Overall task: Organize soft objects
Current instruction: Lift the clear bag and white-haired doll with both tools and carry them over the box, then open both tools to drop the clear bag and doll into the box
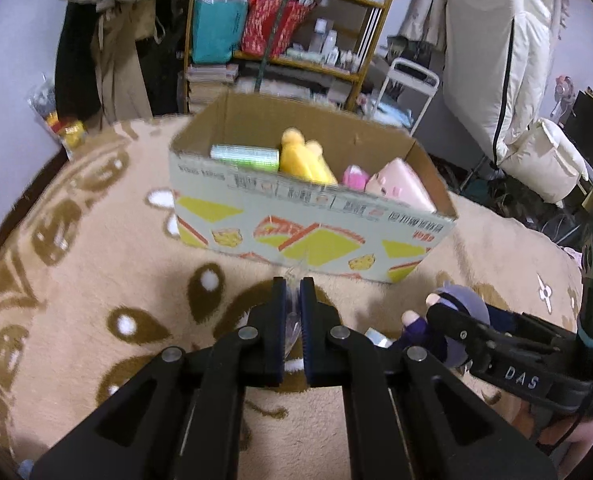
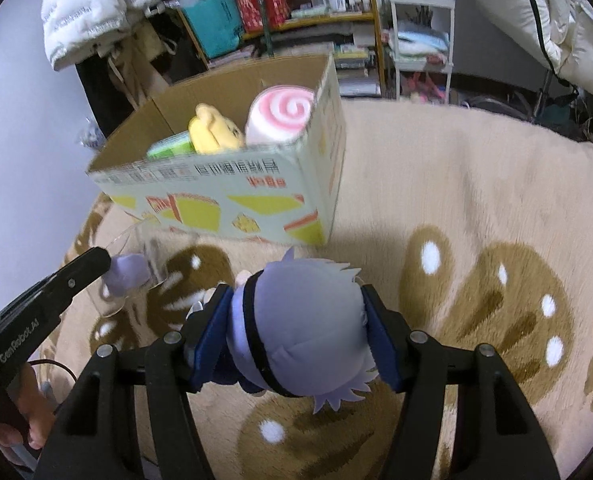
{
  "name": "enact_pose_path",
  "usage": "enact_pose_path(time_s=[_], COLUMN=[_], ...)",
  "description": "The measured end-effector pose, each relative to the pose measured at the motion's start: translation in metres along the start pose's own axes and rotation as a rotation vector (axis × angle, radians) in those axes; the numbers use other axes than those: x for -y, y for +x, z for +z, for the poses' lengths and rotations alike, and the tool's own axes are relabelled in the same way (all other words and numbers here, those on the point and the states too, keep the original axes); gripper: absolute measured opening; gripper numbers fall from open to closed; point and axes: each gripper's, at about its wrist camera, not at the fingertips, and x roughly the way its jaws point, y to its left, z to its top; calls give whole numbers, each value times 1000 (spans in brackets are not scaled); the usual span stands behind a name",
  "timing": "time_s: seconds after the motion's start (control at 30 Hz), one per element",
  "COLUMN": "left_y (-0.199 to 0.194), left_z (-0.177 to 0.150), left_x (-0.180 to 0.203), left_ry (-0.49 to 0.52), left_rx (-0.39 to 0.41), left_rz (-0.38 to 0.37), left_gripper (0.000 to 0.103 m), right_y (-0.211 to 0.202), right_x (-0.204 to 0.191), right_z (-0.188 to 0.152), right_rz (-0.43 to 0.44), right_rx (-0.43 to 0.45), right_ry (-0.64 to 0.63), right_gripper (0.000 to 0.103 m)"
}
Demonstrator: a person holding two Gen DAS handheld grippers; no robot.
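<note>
- You're mid-carry, I'd say: the right gripper (image 2: 296,336) is clamped on the doll (image 2: 300,332), pads squeezing its pale lilac head from both sides, and it looks held up off the rug (image 2: 476,184).
- Left gripper (image 1: 292,300) has its jaws pinched nearly together on a bit of clear film (image 1: 296,270). From the right wrist view that film seems to run to the doll's foot end, so it's probably the wrapper, but I can't tell for sure.
- The box (image 1: 312,236) sits just ahead on the rug, top open. Already in there: a yellow plush (image 1: 302,158), a green pack (image 1: 244,157) and a pink-swirl cushion (image 2: 282,114).
- Next move, my guess: carry the doll over the near wall and drop it in the gap between the plush and the cushion. You need to clear the rim, and the film may drag if you let go unevenly.
- Surface is a shaggy beige rug with brown paw prints, soft, so nothing will slide much.
- Room's cluttered: a shelf (image 1: 296,20) behind the box, a white cart (image 2: 420,36) to the right.
</note>
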Motion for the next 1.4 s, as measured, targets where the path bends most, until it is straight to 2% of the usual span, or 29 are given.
enact_pose_path(time_s=[0.23,0.43,0.57,0.73,0.87,0.97,1.17,1.3,1.4], left_y=[-47,-80,-88,-80,-60,-38,6,23,28], left_z=[10,33,53,77,86,88,90,89,87], left_x=[5,11,12,15,15,10,-2,-7,-11], left_ry=[29,74,89,127,151,146,92,89,84], left_rx=[127,256,305,336,331,297,214,187,167], left_rz=[7,37,35,38,56,63,73,123,136], left_gripper=[6,6,6,6,6,6,8,12,14], right_y=[-32,-61,-69,-70,-59,-46,-15,1,8], right_x=[-12,-26,-39,-48,-49,-49,-54,-58,-57], right_z=[10,40,60,83,97,104,106,101,99], right_rz=[48,69,54,26,27,17,23,25,38], right_rx=[152,283,340,383,400,402,371,327,304], right_ry=[-5,-40,-89,-136,-152,-157,-203,-236,-235], right_gripper=[67,67,67,67,67,67,69,70,79])
